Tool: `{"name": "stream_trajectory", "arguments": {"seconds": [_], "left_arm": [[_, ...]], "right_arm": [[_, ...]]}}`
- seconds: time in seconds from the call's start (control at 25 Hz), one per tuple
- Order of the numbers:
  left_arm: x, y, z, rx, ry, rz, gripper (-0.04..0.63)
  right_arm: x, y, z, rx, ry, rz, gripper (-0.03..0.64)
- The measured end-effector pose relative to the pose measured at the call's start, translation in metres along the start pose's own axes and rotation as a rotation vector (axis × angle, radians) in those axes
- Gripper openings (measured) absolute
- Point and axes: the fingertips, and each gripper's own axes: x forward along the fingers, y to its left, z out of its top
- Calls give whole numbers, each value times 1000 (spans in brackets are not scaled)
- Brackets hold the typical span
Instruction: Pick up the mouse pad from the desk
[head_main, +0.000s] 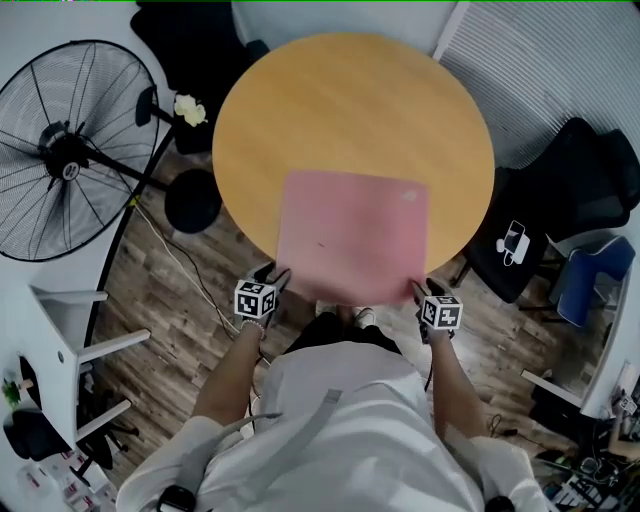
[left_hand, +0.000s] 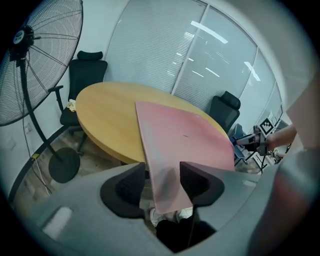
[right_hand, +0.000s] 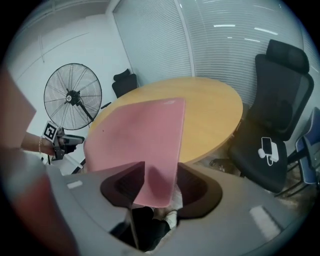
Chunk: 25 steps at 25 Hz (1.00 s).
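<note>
Two hand-held grippers sat nearest, one at each near corner of the flat pink rectangular mouse pad (head_main: 352, 235). The left gripper (head_main: 277, 278) had its jaws released and standing wide, with the pad's near left corner lying loose in the gap between them. The right gripper (head_main: 423, 292) matched it, with its jaws likewise apart around the near right corner (so thin a sheet in so wide a gap did not look pinched on either side). The pad's near strip hung out past the near edge of the round tan wooden desk (head_main: 350, 110), and the rest lay on the top, reaching towards the desk's middle. Beyond the desk's left edge stood a black pedestal fan (head_main: 65, 150), and off its right edge a black office chair (head_main: 565, 195).

The step in hand seemed to be the grasp itself, since the corners were straddled but not yet clamped. The next move would call for both pairs of jaws to close on their corners together, deep enough that the limp sheet could not slip out. An even raise of both hands would then bring the pad off the desk without dragging.
</note>
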Motion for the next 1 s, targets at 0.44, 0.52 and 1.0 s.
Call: {"name": "stream_trajectory", "arguments": {"seconds": [0.44,0.52,1.0], "left_arm": [[18,-10,-12,-54,43,-160,275],[17,-9,-12,-63,40,-163,263],[7,-2,-4,-3,22,-129,97]], "right_arm": [[17,1,0,134,6,122,270],[19,0,0,167,0,134,274],[11,-15,3,189,-6,79,61]]}}
